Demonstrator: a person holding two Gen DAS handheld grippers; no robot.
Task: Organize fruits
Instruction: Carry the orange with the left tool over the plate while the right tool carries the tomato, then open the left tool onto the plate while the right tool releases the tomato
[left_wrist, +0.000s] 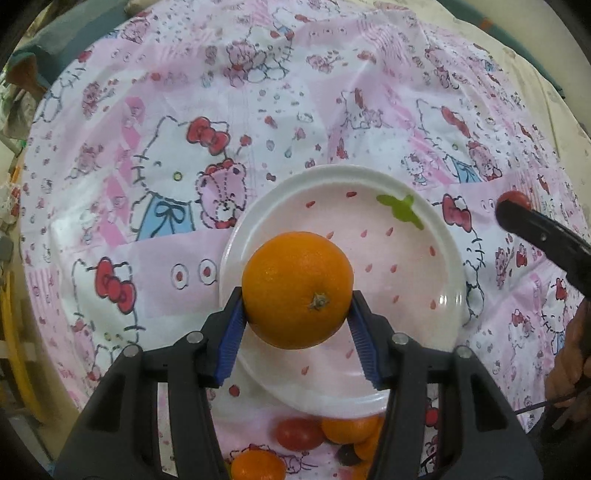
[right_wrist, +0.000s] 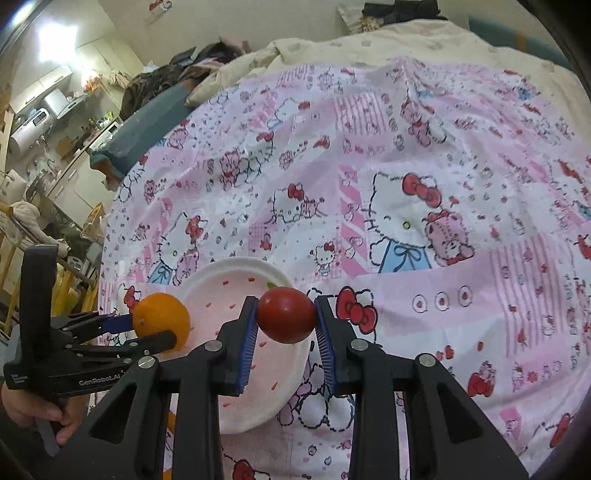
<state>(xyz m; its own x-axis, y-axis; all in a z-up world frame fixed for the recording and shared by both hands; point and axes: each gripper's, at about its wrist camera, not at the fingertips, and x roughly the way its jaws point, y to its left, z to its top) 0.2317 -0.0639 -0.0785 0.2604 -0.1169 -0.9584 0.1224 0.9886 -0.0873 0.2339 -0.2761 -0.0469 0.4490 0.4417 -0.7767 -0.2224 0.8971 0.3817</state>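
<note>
Holding orange (left_wrist: 297, 290) in left gripper (left_wrist: 297, 317), jaws clamped on its sides, above near part of plate (left_wrist: 448, 236). Right gripper (right_wrist: 286, 325) jaws clamped on tomato (right_wrist: 286, 314) over plate's right rim. Risk: round fruit rolls off shallow plate onto bed if released high; grippers close, could collide. Orange stem faces camera; roughly spherical, no long axis.

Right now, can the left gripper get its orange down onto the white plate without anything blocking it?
Probably yes. The left gripper holds the orange above the plate, whose surface below looks bare. The right gripper, holding a tomato, hangs nearer the plate's far edge.
</note>
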